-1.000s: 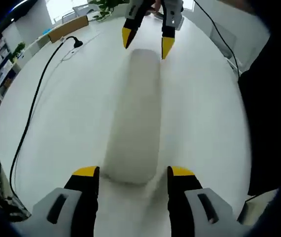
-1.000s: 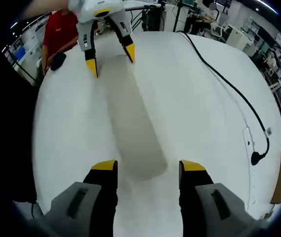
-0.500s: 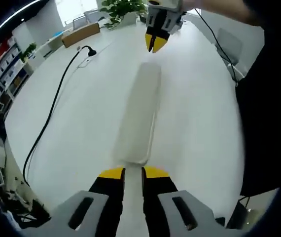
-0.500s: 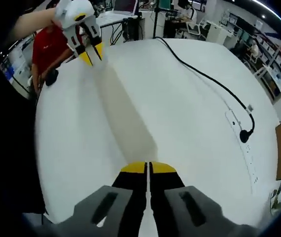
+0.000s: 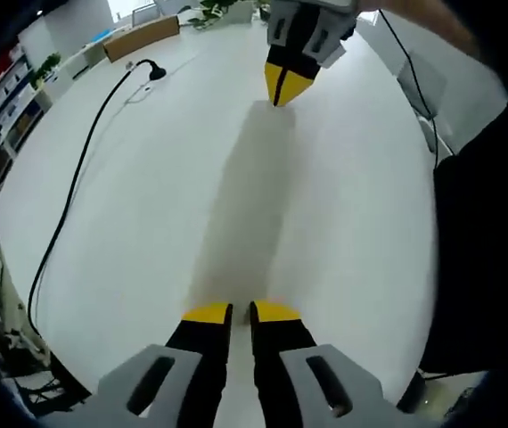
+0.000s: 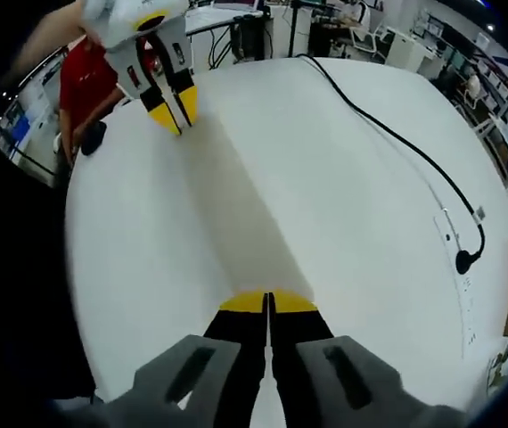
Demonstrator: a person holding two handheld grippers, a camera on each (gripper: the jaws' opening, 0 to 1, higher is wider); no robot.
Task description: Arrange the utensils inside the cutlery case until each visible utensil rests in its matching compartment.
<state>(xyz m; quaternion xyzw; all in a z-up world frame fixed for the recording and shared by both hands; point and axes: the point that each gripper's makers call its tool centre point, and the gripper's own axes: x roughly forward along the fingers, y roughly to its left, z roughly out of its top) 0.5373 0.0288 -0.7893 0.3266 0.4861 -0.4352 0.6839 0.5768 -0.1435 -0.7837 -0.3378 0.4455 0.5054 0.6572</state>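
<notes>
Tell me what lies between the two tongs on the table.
A long white case runs from the left tongs to the right tongs. Both tongs are shut at its ends. The left gripper view shows this; the right gripper view agrees.

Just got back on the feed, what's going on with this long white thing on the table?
A person holds a gripper in each hand, one at each end of the long white case lying on the white table. The left gripper has its jaws nearly together at the near end, and the right gripper does the same at the opposite end. The case looks blurred; no utensils can be made out. A black cable runs across the table.
</notes>
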